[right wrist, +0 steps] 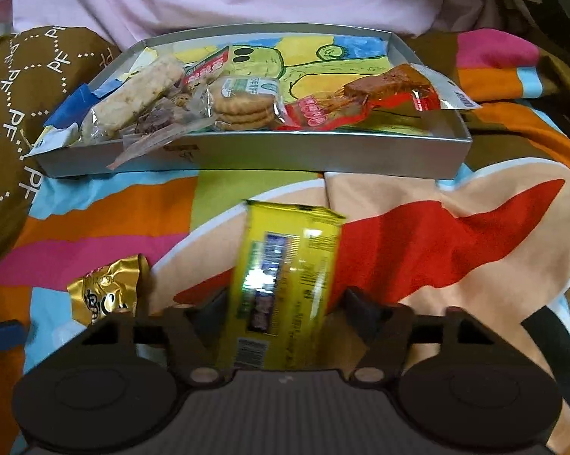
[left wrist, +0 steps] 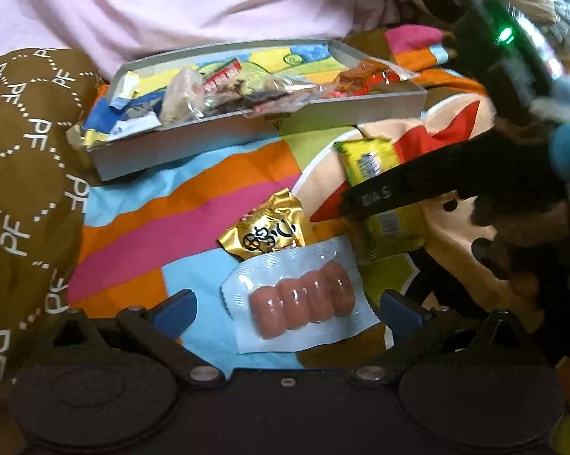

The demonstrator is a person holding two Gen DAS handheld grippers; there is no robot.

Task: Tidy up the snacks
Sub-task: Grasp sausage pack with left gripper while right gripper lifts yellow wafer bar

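Right wrist view: yellow packet (right wrist: 285,284) is clamped in right gripper (right wrist: 283,305); sausage pack (left wrist: 304,299) is framed by released left gripper (left wrist: 285,309).

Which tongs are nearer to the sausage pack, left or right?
Left. The left tongs stand open around the sausage pack; the right tongs are beside it, around the yellow snack packet.

Left gripper (left wrist: 285,309): black body, two round black discs at base, silver rivets on linkage arms, blue fingers (left wrist: 173,311). Right gripper (right wrist: 281,305): same black frame, ribbed grey centre panel, dark fingers (right wrist: 355,305); seen from left wrist view, green light, white lettering on finger.
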